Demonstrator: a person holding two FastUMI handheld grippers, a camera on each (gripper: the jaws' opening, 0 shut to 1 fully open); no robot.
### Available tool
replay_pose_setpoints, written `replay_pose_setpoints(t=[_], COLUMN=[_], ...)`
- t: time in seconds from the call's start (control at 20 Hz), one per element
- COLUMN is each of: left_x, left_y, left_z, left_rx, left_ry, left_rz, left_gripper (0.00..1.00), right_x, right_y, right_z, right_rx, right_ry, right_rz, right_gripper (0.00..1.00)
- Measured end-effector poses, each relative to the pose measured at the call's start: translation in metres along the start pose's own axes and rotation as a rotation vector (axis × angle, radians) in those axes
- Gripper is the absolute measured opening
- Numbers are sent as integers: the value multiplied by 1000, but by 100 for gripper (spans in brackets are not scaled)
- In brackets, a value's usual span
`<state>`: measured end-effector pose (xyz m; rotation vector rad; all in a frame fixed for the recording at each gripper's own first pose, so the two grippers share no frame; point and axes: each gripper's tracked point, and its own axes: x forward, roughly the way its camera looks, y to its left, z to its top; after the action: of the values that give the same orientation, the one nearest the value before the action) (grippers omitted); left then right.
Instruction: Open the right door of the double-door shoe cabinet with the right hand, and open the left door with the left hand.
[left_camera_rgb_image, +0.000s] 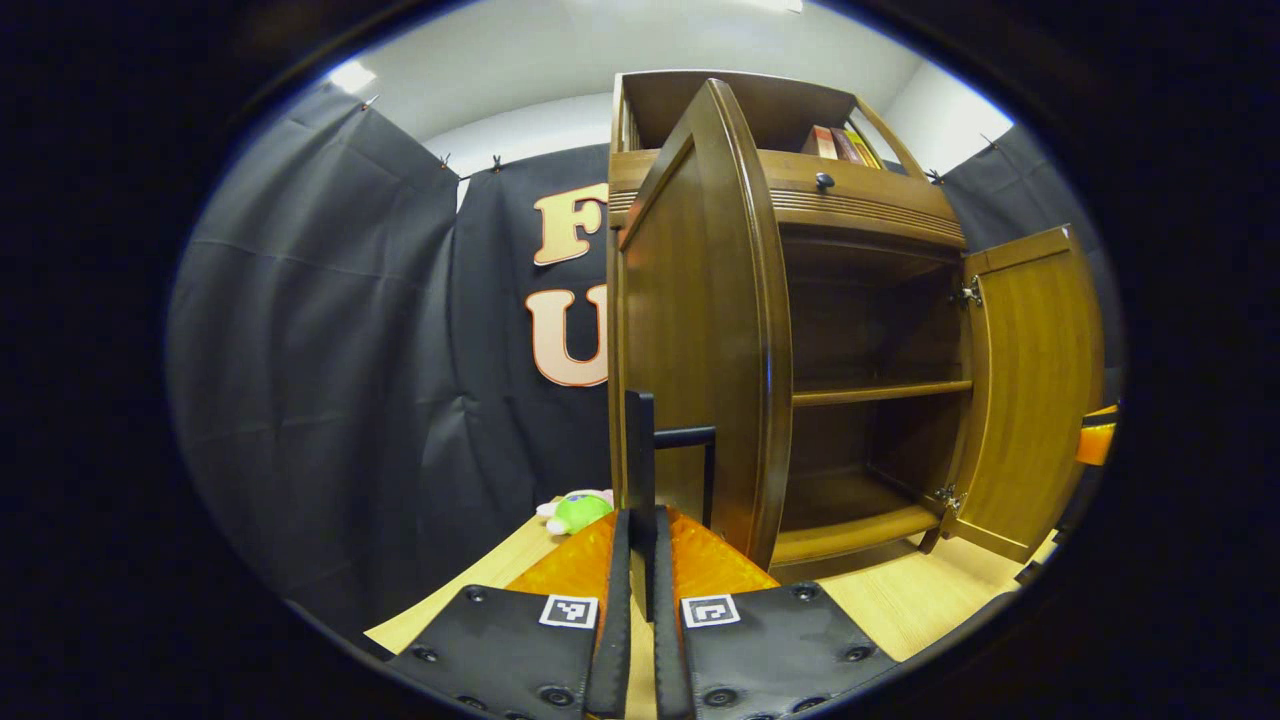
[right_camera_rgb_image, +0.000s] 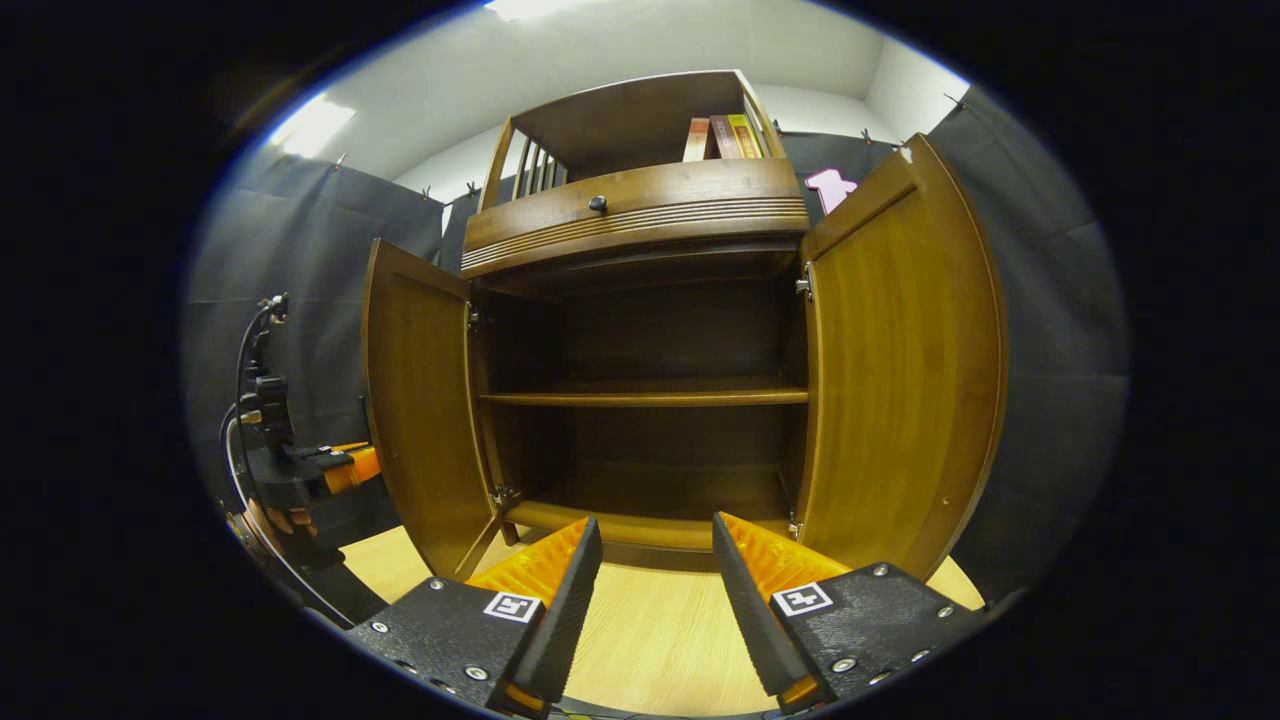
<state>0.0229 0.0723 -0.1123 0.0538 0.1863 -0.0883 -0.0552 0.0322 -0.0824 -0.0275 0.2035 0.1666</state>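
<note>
Both doors (right_camera_rgb_image: 420, 400) open — cabinet (right_camera_rgb_image: 640, 330) bare

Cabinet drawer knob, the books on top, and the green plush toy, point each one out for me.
Drawer knob (right_camera_rgb_image: 597, 204): right gripper view, on its round head.
Books (right_camera_rgb_image: 722, 137): right gripper view, on the middle spine.
Green plush toy (left_camera_rgb_image: 580, 512): left gripper view, on its green body.

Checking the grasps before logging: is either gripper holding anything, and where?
The left gripper is shut on the left door's handle, at its upright bar. The right gripper holds nothing, jaws open.
</note>
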Motion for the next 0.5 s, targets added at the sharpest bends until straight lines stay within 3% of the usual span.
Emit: replay_pose_setpoints(t=[0.35, 0.45, 0.5], left_x=[0, 1, 3], left_y=[55, 72, 79], left_z=[-2, -1, -1], left_rx=[59, 33, -3], left_ry=[-3, -24, -18], left_rz=[-67, -85, -100], left_gripper=[17, 2, 10], right_x=[11, 14, 15], right_y=[19, 27, 32], right_z=[-3, -3, -2], right_rx=[-5, 8, 14], right_ry=[13, 16, 18], right_rz=[0, 1, 5], right_gripper=[70, 70, 70])
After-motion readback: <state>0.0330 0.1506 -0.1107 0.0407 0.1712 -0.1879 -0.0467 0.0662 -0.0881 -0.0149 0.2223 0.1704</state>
